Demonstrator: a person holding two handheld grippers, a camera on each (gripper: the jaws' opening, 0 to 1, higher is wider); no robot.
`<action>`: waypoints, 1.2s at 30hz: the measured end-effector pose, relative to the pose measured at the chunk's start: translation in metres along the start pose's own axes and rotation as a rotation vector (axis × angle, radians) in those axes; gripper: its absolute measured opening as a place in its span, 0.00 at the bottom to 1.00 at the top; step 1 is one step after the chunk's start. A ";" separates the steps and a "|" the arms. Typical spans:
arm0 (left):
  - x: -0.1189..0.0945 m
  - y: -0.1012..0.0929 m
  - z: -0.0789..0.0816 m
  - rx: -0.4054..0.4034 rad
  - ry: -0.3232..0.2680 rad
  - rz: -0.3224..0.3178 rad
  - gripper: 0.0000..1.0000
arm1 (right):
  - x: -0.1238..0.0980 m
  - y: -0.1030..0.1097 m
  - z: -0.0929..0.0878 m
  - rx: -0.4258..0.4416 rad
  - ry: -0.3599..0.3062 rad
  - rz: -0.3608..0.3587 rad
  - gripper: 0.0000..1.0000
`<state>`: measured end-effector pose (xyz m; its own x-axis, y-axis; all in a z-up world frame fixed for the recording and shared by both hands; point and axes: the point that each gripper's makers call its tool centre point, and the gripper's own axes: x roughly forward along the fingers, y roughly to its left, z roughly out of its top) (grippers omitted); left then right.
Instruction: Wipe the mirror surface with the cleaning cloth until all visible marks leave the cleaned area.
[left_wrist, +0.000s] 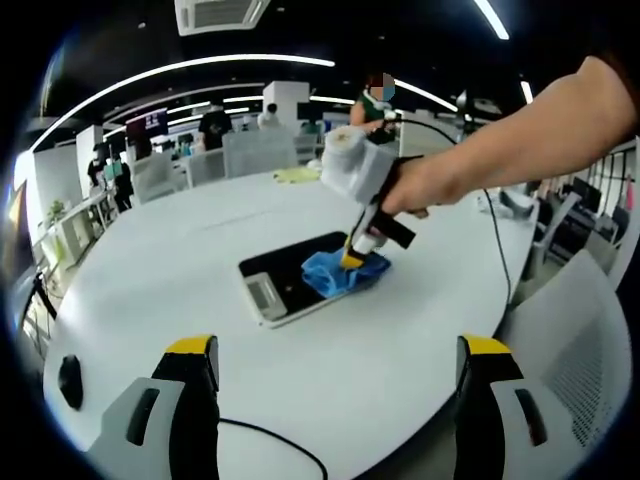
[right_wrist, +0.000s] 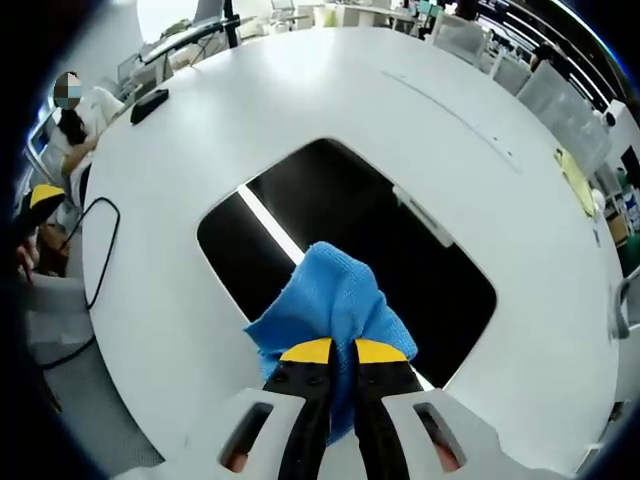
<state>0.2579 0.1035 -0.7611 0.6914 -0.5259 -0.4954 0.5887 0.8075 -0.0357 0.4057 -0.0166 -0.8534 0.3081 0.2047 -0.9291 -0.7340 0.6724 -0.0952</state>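
Right claw (right_wrist: 334, 352): jaws closed on the blue cleaning cloth (right_wrist: 330, 300), which bunches at the tips and is pressed onto the dark mirror (right_wrist: 420, 250) directly beneath and ahead of it. Left claw (left_wrist: 340, 350): jaws spread wide with nothing between them, held above the white tabletop (left_wrist: 200, 230). Well ahead of the left claw, a hand (left_wrist: 420, 185) holds the right claw down on the cloth and mirror.
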 end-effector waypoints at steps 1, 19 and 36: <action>0.000 0.000 0.000 0.000 0.000 0.000 0.99 | 0.000 0.001 0.001 -0.001 -0.001 0.001 0.02; -0.001 -0.001 -0.001 0.000 0.003 -0.002 0.99 | 0.010 0.021 0.027 -0.010 -0.019 0.038 0.02; 0.000 0.002 -0.001 -0.003 0.003 0.007 0.99 | 0.018 0.054 0.057 -0.062 -0.049 0.069 0.02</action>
<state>0.2583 0.1054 -0.7622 0.6942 -0.5197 -0.4979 0.5829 0.8118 -0.0346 0.4061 0.0637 -0.8548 0.2840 0.2847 -0.9156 -0.7901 0.6104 -0.0553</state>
